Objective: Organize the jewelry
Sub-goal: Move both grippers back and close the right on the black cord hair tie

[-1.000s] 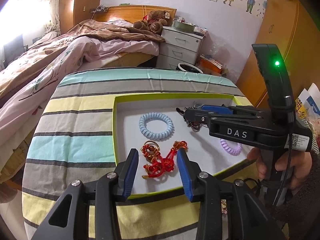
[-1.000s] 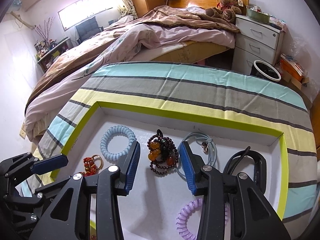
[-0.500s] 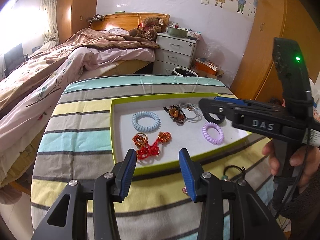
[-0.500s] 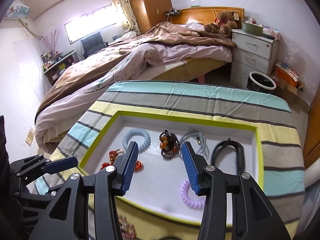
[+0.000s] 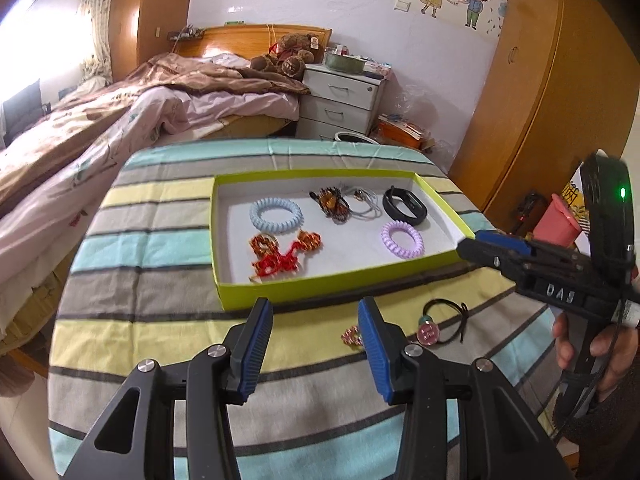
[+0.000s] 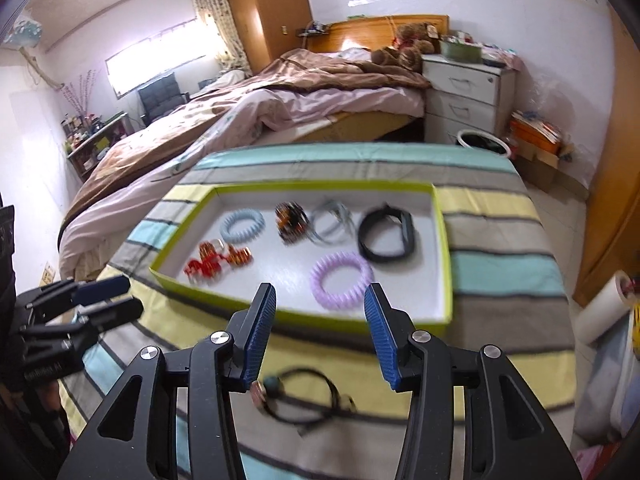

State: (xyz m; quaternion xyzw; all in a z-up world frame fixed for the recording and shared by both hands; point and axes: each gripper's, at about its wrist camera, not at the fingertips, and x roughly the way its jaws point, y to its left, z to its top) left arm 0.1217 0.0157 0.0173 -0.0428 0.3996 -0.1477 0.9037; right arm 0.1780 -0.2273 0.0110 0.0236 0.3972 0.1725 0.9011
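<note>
Since a second ago both grippers have drawn back from the green-rimmed tray [image 5: 280, 294]: the left gripper [image 5: 315, 326], which then hung over the red knotted ornament, now sits above the striped cloth on the bench [image 5: 152, 280] short of the tray's near wall, and the right gripper [image 6: 316, 318], which had been low over the beaded bracelet inside the tray, is now outside its near edge too. The pull-back has brought into view two pieces lying on the cloth that did not show before. Both grippers stand wide open with nothing between their blue pads. Six pieces lie in the tray: one pale blue coil hair tie [image 5: 276, 215], one red knotted ornament [image 5: 280, 254] near the front left corner, one dark amber beaded bracelet [image 5: 331, 204], one grey cord loop [image 5: 365, 204] touching the bracelet's right side, one black band [image 5: 404, 206] at the back right, and one lilac coil hair tie [image 5: 402, 239] in front of the band. Outside the tray, on the cloth near its front wall, lie one black elastic hair tie with a round pink charm [image 5: 442, 320] and one small pink and gold trinket [image 5: 352, 337], partly hidden behind the left gripper's right finger. The right wrist view is motion-blurred.
</note>
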